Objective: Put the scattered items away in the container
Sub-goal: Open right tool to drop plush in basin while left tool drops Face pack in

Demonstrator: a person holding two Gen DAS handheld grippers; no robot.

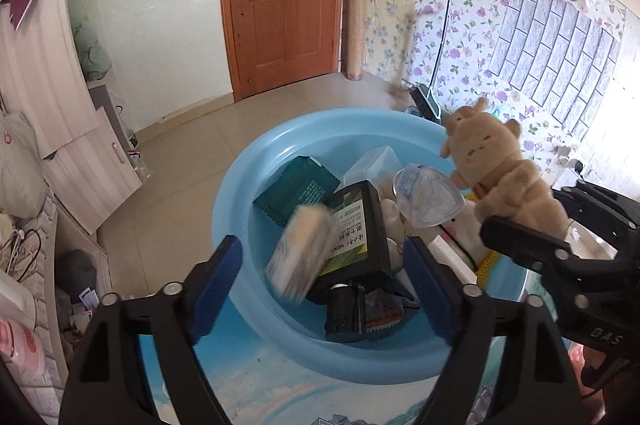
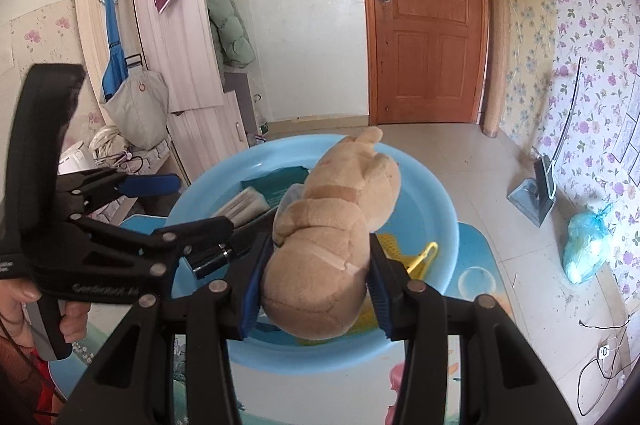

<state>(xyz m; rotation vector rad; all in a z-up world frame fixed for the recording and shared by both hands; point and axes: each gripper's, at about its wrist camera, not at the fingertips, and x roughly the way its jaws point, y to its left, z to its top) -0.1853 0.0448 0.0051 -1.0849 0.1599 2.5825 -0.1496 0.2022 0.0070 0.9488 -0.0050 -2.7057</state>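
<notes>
Progress looks far along: the round light-blue plastic basin [image 1: 240,185] on the picture-printed bench [image 2: 480,257] already holds a dark green packet [image 1: 296,191], a black labelled box [image 1: 354,225], a clear plastic lid [image 1: 428,197] and more. Its rim leaves open room at 12 o'clock. The right tool [image 2: 316,277] clamps the tan plush animal [image 2: 332,237] above the basin, not yet released. The left tool [image 1: 320,269] stands wide; a blurred beige packet [image 1: 300,253] lies between its fingers, seemingly dropping.
</notes>
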